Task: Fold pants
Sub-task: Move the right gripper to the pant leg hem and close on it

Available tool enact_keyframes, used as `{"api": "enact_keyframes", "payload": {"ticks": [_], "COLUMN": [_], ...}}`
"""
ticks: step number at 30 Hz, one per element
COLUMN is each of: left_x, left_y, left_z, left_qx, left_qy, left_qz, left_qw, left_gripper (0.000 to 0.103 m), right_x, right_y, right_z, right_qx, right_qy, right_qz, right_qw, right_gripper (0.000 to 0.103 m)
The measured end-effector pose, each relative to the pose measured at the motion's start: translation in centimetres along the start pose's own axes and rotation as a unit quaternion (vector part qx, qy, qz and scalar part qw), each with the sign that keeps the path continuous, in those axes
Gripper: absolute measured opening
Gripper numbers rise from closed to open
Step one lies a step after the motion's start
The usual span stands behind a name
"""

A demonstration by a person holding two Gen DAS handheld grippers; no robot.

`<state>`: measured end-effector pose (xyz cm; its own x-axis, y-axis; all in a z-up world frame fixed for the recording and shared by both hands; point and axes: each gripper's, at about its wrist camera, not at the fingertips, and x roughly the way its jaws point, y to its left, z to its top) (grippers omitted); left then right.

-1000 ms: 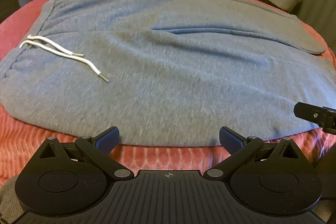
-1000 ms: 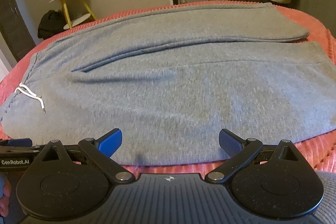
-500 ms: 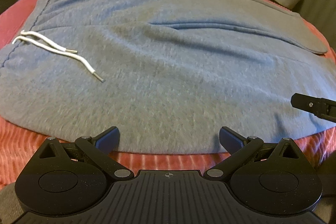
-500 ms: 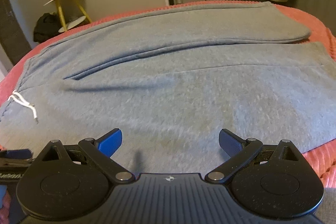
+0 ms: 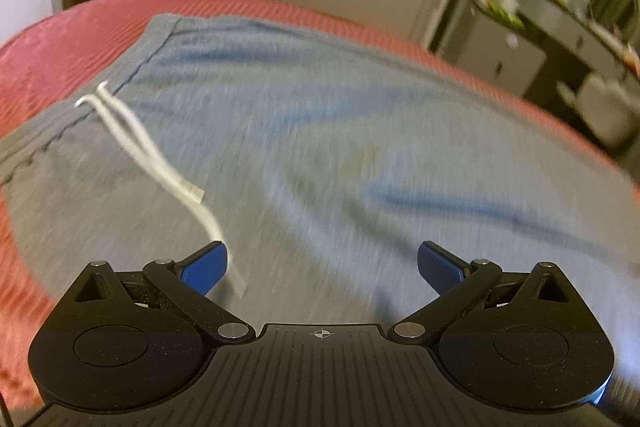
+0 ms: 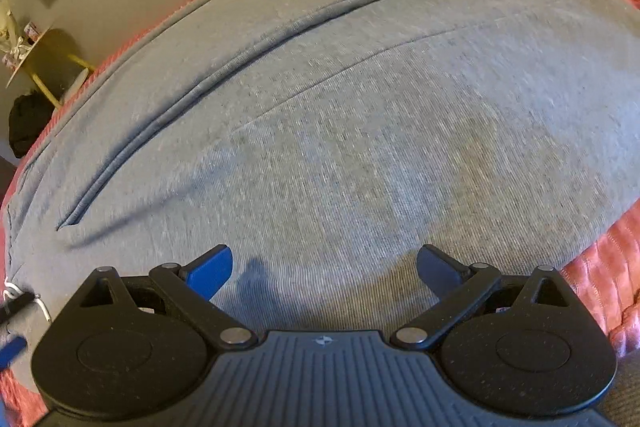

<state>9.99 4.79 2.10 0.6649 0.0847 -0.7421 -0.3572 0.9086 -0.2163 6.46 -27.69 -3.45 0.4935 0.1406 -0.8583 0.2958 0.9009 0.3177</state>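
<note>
- Your grey pants lie spread flat on the red ribbed bedspread, soft knit, legs side by side.
- A white drawstring trails from the waistband.
- Your left gripper and right gripper hang over the cloth, jaws wide apart, holding nothing.

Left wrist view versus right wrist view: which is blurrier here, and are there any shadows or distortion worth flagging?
Left wrist view: heavy motion smear across the grey pants and drawstring; background soft. Right wrist view: sharper, knit texture readable, slight smear at right; a small shadow on the pants by the open right gripper. Both: fisheye bulge bends the red bedspread edge.
</note>
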Motion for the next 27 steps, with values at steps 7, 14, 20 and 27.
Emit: {"api": "enact_keyframes", "payload": {"ticks": [7,14,20,27], "left_x": [5.7,7.8,9.8,10.9], "left_y": [1.5,6.2,5.2,4.6], "left_z": [2.0,2.7,2.1,1.1], "left_qx": [0.037,-0.089,-0.047,-0.035], "left_qy": [-0.054,-0.090,-0.087,-0.120], "left_qz": [0.088,0.056,0.082,0.107], "left_qw": [0.9940,0.9903,0.9917,0.9864], "left_gripper": [0.103,0.103,0.103,0.103], "right_x": [0.8,1.6,8.7,15.2], "right_y": [2.1,2.5,4.6,4.9], "right_z": [1.7,13.6,25.6,32.7], "right_qx": [-0.076,-0.020,0.045,0.172], "right_qy": [0.072,-0.039,-0.099,-0.131], "right_qz": [-0.023,0.009,-0.015,-0.033], "right_qw": [0.994,0.999,0.994,0.976], "right_gripper": [0.099,0.092,0.067,0.067]}}
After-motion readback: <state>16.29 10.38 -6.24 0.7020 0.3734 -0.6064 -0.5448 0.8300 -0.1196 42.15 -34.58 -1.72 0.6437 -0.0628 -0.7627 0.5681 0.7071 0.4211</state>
